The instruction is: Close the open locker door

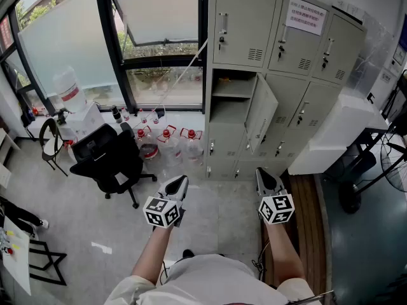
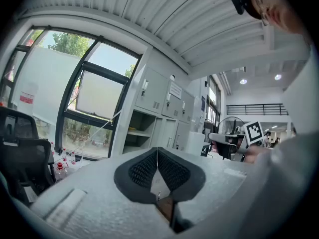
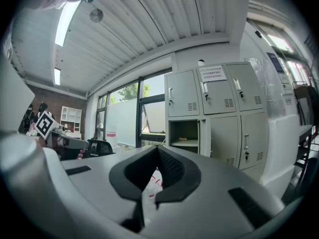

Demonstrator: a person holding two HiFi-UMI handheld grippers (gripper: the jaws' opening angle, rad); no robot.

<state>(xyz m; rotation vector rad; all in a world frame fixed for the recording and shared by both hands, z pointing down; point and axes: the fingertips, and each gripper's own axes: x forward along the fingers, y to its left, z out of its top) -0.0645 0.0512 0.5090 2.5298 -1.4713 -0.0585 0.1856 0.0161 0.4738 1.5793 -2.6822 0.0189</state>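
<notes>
At upper centre of the head view, in the middle row of the grey lockers (image 1: 245, 24): the open locker door (image 1: 262, 114), swung out toward the camera and standing to the right of its compartment (image 1: 230, 97), with a shelf showing inside. Lower in the frame, well apart from it: left gripper (image 1: 177, 187) and right gripper (image 1: 267, 180), both held level above the floor and pointed toward the lockers. Both claws pressed together at the tips, with nothing between the pads, as read in either gripper view. No contact with the door yet; by the look of it, nothing of the closing done. Left to do, as a judgement: step in closer, set a closed claw, probably the right one, against the door's outer face near its free edge, then push until flush with its neighbours. At left of the frame, an office chair (image 1: 108, 161) and red-capped bottles (image 1: 166, 137) below the window, seemingly off the likely path
</notes>
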